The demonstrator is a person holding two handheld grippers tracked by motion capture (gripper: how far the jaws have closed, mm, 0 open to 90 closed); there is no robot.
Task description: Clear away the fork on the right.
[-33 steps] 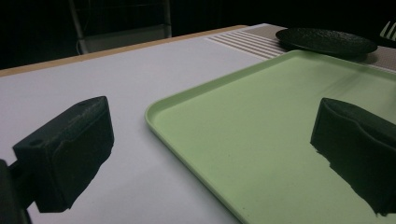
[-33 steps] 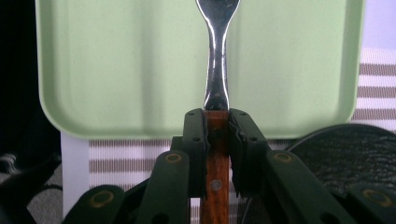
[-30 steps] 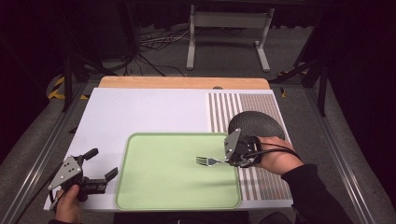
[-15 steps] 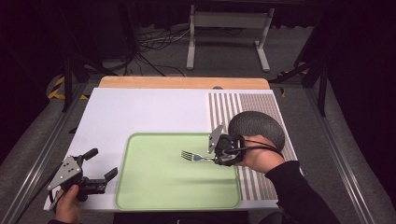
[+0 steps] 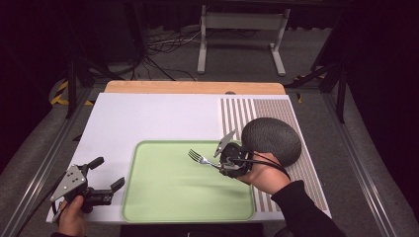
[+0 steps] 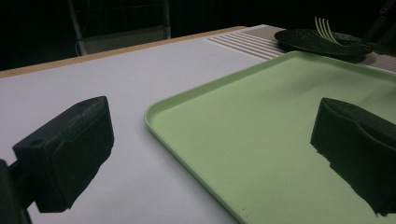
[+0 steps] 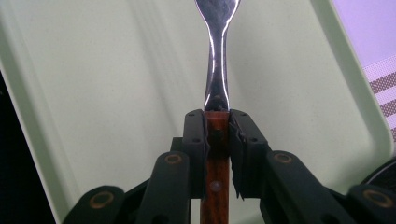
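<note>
**Fork carried in over the green tray**

While the left gripper (image 5: 106, 183) waits near the tabletop's near left corner, the right gripper (image 5: 223, 157) holds a fork (image 5: 201, 159) above the right part of a pale green tray (image 5: 163, 197). In the right gripper view its two black jaws are clamped on the fork's reddish wooden handle (image 7: 215, 140), with the shiny metal neck running straight up and away from them over the tray's green floor. From the high view, the fork points leftward, tines towards the tray's middle, and appears to be lifted clear of the tray rather than lying on it.

Compared with a second ago, the right hand (image 5: 262, 174) and its fork have shifted leftward, from beside the tray's right edge to a place further in over the tray. The grip on the handle looks the same as before. The left gripper has kept its place and its wide spread throughout.

The left gripper's jaws stand wide apart with nothing between them. One jaw is over the white table surface (image 5: 148, 118) and the other over the tray's near left corner, as the left gripper view shows.

A dark, round, textured plate (image 5: 272, 137) lies on the striped mat (image 5: 237, 111) at the tabletop's right side, just behind the right hand. The tray lies along the near edge of the tabletop, its right edge overlapping the striped mat. A wooden strip (image 5: 192, 87) runs along the tabletop's far edge.
</note>
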